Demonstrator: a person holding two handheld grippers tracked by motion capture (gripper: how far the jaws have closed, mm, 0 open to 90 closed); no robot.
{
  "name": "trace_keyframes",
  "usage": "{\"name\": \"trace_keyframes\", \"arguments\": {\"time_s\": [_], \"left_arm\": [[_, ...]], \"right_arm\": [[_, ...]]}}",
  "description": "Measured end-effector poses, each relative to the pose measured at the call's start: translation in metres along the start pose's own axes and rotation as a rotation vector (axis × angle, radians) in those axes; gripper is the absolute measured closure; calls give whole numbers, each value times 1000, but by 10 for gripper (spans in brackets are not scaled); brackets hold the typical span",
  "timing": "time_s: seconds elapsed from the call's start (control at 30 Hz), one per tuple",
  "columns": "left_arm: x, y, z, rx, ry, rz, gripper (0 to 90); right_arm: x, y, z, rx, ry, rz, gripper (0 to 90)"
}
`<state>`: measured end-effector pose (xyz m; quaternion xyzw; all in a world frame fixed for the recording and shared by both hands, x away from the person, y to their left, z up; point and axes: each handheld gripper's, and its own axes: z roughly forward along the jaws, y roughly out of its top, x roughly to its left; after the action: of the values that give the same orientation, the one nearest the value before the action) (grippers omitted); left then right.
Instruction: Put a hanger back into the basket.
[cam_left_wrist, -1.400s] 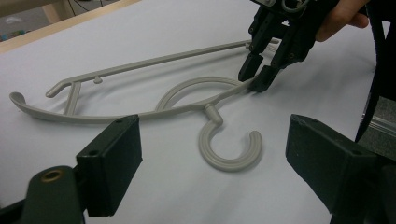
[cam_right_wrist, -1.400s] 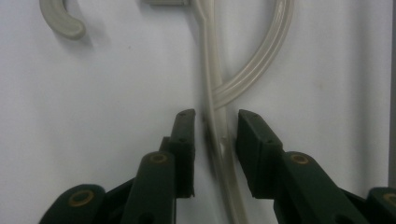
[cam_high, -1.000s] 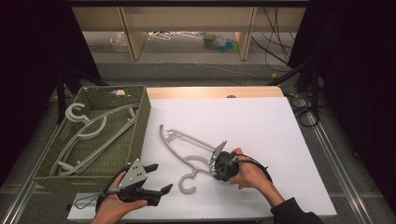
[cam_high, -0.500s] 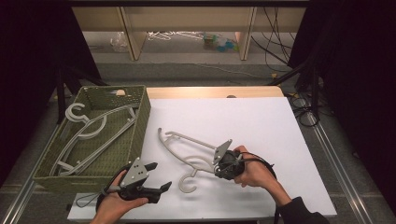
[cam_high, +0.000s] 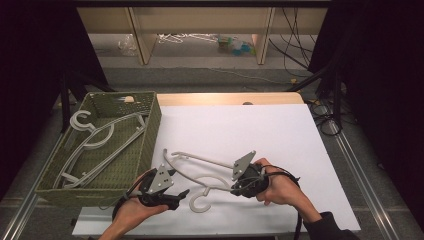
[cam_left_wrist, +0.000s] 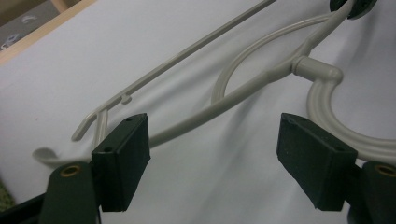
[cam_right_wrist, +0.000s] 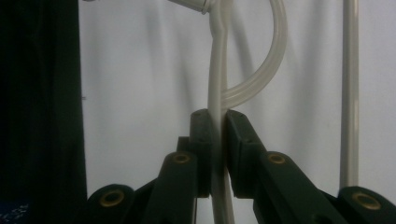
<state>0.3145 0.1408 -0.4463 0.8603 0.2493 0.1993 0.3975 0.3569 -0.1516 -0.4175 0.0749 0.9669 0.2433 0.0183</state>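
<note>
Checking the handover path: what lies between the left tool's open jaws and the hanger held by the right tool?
Only bare white table sheet; the left tool hasn't reached the hanger, as the left gripper view shows.

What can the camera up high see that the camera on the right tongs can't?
The high view alone has the green basket with more hangers inside, the left tongs near the hanger's hook, their jaws just closing a little with nothing between them, and both hands. The right gripper view alone shows, close up, the right tongs pinching the hanger's thin arm between black pads. Both show the pale hanger lifted over the white table.
</note>
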Motion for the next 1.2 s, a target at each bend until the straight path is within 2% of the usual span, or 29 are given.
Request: {"name": "trace_keyframes", "arguments": {"time_s": [0.1,0.2,0.3,0.33,0.43,0.5,0.53,0.67,0.77,0.8,0.9,0.97,1.03,1.1,1.17,1.2], "left_arm": [[-1,5,6,16,0,61,256],[-3,8,14,37,-35,111,254],[-4,8,22,50,-42,144,270],[-5,9,23,59,-49,168,292],[-7,11,26,68,-59,206,325],[-7,13,28,66,-63,239,396],[-7,14,29,67,-64,244,394],[-6,16,33,76,-76,289,477],[-9,19,33,74,-101,309,601],[-10,19,32,73,-98,337,629],[-10,22,29,82,-108,402,664],[-11,24,27,74,-108,426,682],[-13,28,24,74,-111,481,699],[-15,32,21,75,-104,507,711],[-16,37,17,96,-127,540,727],[-17,39,15,89,-119,530,733]], "right_arm": [[3,1,-3,-5,8,-17,823],[6,1,-6,-11,20,-22,823],[8,1,-7,-14,25,-27,823],[8,1,-8,-14,35,-28,823],[8,1,-9,-15,39,-27,823],[8,1,-10,-17,39,-32,823],[8,2,-10,-17,40,-32,823],[8,2,-11,-21,40,-32,823],[8,2,-11,-20,41,-36,823],[8,2,-11,-22,40,-31,824],[7,1,-12,-31,39,-41,824],[6,1,-13,-37,37,-44,823],[6,1,-16,-46,35,-46,822],[4,0,-18,-62,39,-51,814],[1,-3,-20,-80,46,-44,804],[0,-4,-22,-90,49,-37,797]]}}
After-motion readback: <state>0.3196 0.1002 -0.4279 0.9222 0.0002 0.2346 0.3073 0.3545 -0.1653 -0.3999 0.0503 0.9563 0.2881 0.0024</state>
